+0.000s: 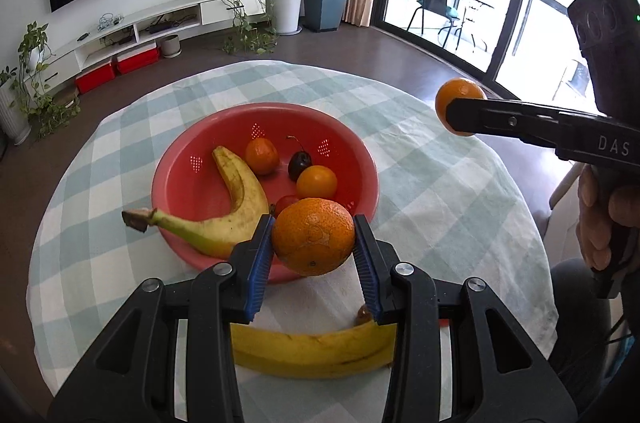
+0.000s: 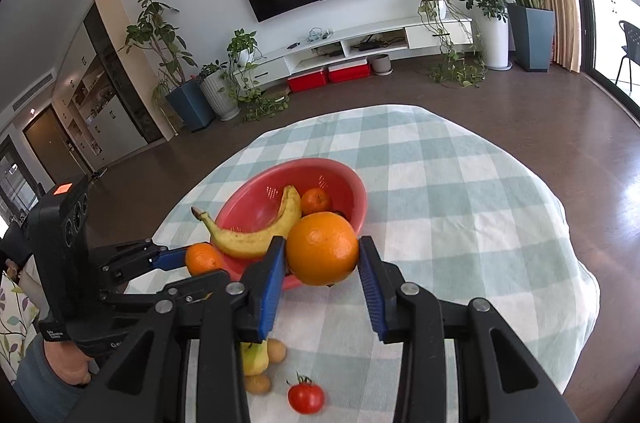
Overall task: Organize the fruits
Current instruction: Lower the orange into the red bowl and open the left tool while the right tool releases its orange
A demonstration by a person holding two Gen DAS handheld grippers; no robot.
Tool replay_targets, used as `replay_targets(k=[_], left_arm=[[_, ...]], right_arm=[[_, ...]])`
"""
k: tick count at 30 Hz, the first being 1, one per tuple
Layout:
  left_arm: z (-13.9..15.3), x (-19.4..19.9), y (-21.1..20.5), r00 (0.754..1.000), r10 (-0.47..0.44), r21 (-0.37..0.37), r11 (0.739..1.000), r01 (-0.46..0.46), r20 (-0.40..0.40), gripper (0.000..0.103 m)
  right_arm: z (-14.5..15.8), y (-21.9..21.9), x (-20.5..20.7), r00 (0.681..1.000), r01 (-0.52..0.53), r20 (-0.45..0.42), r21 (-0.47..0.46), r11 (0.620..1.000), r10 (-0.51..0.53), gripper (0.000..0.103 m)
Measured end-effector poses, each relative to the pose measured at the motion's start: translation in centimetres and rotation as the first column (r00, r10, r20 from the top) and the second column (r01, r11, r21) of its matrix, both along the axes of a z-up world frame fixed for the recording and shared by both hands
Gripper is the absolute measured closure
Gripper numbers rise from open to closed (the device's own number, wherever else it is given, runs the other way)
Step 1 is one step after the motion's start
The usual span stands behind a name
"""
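My left gripper (image 1: pixel 313 223) is shut on an orange (image 1: pixel 314 243), held above the near rim of a red bowl (image 1: pixel 180 183). In the bowl lie a banana (image 1: pixel 240 199), two small oranges (image 1: pixel 262 155), a dark fruit and a cherry tomato. My right gripper (image 2: pixel 322 243) is shut on a bigger orange (image 2: pixel 322 251), in the air just right of the bowl (image 2: pixel 256 195). The left wrist view shows that gripper (image 1: pixel 456 113) and its orange (image 1: pixel 456 90) up at the right. The right wrist view shows the left gripper (image 2: pixel 194 260) with its orange (image 2: pixel 205 259).
A second banana (image 1: pixel 316 353) lies on the checked tablecloth (image 1: pixel 440 207) under my left gripper. A red tomato (image 2: pixel 306 397) and small brown fruits (image 2: pixel 277 350) lie near the table's front edge. A person's hand (image 1: pixel 600 223) holds the right gripper's handle.
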State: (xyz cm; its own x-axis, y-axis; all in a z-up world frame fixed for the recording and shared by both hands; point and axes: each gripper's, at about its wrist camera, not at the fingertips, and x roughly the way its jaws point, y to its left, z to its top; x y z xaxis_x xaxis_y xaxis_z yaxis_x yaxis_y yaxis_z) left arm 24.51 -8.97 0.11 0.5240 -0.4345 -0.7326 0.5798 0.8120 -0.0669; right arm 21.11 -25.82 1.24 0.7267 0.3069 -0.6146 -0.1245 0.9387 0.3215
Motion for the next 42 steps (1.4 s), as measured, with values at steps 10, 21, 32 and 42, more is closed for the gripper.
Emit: replay_targets(k=[10,21,32,42], left_arm=[[-2.9,4.4,-2.8,1.000,-0.014,0.045,0.999,0.015,-0.019,0.067],[-5.8,5.6,-2.9,0.999,-0.010,0.067,0.998,0.012,-0.035,0.067],[-6.4,6.0,-2.8,1.000,0.006,0.069,0.998,-0.006,-0.008,0.066],[-6.2,5.5,-2.6,1.000,0.004,0.057,0.998,-0.004,-0.001,0.056]], right_arm=[[-2.0,1.9,7.9,0.995,-0.055,-0.086,0.000,0.998,0.055,0.064],[-5.8,4.9,12.0,0.976,-0.108,-0.190,-0.019,0.994,0.103,0.064],[-7.5,6.0,12.3,0.967,-0.124,-0.231,-0.065,0.990,0.106,0.064],[-7.8,6.0,12.1,0.966,-0.122,-0.236,-0.068,0.990,0.103,0.062]])
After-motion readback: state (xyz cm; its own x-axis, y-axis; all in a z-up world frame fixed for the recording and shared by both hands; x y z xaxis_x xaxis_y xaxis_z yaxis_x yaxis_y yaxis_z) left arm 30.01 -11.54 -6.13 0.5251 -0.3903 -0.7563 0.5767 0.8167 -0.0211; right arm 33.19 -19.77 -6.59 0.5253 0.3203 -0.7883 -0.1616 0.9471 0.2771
